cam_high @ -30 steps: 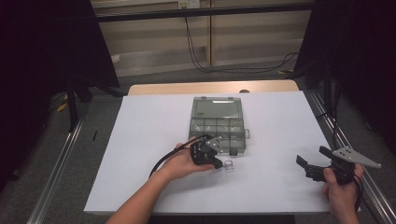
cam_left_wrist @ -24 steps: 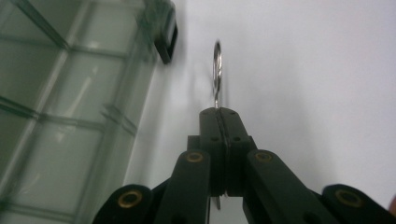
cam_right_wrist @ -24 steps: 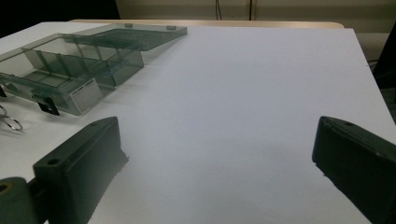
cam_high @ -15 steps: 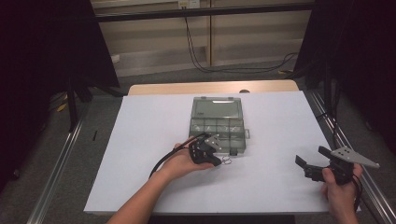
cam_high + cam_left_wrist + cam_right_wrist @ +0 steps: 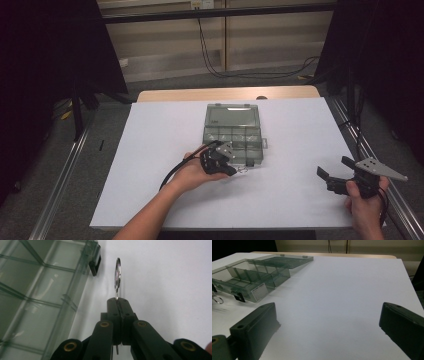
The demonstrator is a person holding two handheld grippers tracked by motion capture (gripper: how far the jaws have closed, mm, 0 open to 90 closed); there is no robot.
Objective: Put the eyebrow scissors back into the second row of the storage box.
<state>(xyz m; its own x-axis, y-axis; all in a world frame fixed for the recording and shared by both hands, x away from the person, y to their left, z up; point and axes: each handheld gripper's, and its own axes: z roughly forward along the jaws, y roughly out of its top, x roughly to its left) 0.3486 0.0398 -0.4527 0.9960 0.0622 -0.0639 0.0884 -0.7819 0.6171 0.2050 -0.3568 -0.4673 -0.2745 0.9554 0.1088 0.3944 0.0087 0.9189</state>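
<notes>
**Left fingers pinch a key ring beside the open box**

The left gripper [image 5: 119, 305] has its fingers [image 5: 113, 308] pressed together on a metal key ring [image 5: 117, 273], which sticks out past their tips. Just beyond, to their left, sits the clear compartment box [image 5: 232, 132], lid open. The right gripper [image 5: 334, 176] hovers well apart over the white tabletop [image 5: 300, 130], fingers [image 5: 254, 327] spread wide.

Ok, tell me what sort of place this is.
Probably a lab bench set up for recording gripper demonstrations: a table covered in plain white, dark curtains at both sides, loose cables on the floor behind, and a clear compartment box.
</notes>
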